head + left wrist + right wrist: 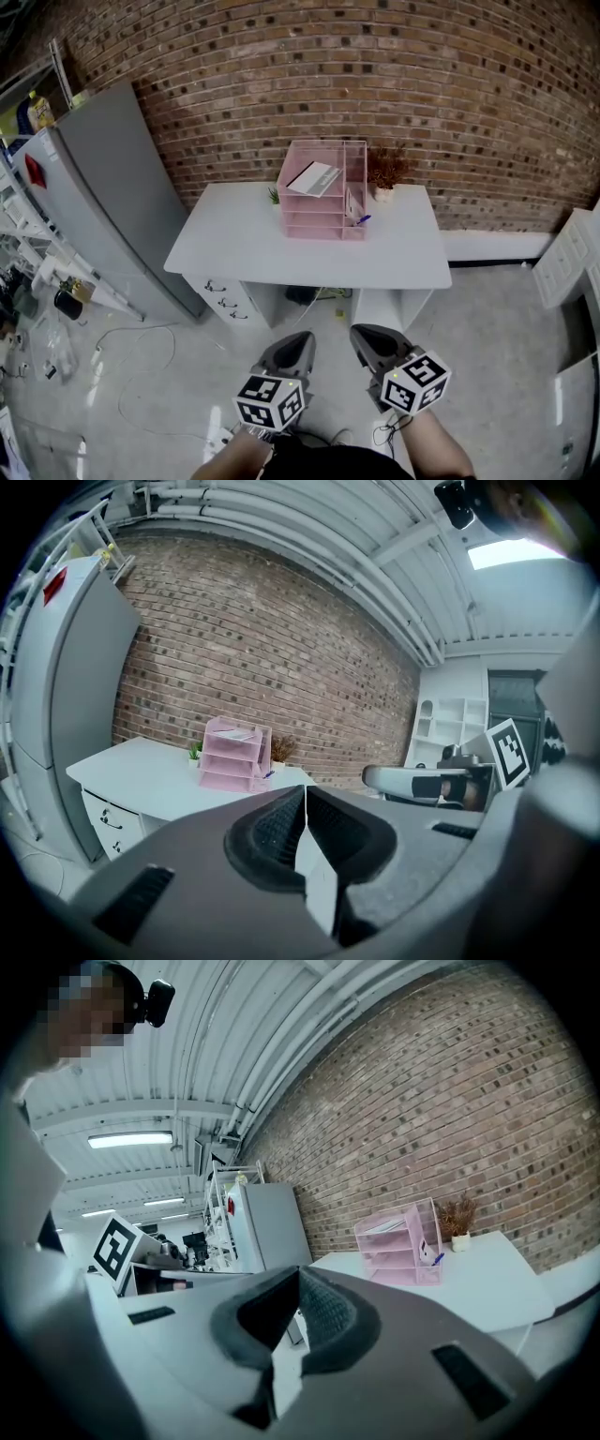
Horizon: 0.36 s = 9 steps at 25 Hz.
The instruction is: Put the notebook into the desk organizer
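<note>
White desk (pixel 234 251) set against brick wall (pixel 234 66); potted dried plant (pixel 386 169) placed at desk's back edge; grey refrigerator (pixel 103 197) stood beside desk.

Brick wall (pixel 309 75) behind white desk (pixel 234 248)

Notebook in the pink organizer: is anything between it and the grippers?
Nothing visible is. The notebook lies in the pink organizer, top tray, on the white desk. The left gripper and right gripper, both shut and empty, are back from the desk.
</note>
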Motion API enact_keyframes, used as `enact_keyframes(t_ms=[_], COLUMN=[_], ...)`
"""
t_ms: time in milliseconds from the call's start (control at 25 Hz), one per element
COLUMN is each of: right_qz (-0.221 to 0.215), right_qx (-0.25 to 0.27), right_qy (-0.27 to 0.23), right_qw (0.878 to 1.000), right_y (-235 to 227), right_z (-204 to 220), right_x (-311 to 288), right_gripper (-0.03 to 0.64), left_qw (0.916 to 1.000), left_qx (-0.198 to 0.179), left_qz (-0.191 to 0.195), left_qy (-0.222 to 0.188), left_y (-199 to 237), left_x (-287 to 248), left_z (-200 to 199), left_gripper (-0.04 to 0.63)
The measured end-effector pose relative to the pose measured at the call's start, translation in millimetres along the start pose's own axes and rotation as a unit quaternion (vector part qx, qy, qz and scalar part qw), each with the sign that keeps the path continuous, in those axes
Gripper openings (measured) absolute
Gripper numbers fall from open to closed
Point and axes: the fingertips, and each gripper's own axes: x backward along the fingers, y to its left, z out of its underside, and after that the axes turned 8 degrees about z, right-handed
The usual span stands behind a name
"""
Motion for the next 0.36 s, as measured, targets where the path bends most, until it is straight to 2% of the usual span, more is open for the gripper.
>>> enact_keyframes(t_ms=[360], right_qz=[-0.004], right_qx=[0.003], right_qy=[-0.001], right_qw=[1.0], right_y=[0.6], right_z=[-5.5], right_x=[-2.3], right_gripper=[0.003], left_qw=[1.0], left_qx=[-0.003], left_qz=[-0.002], left_qy=[-0.002], left_y=[0.8], left_x=[-1.3], left_z=[-6.2], left_gripper=[0.009])
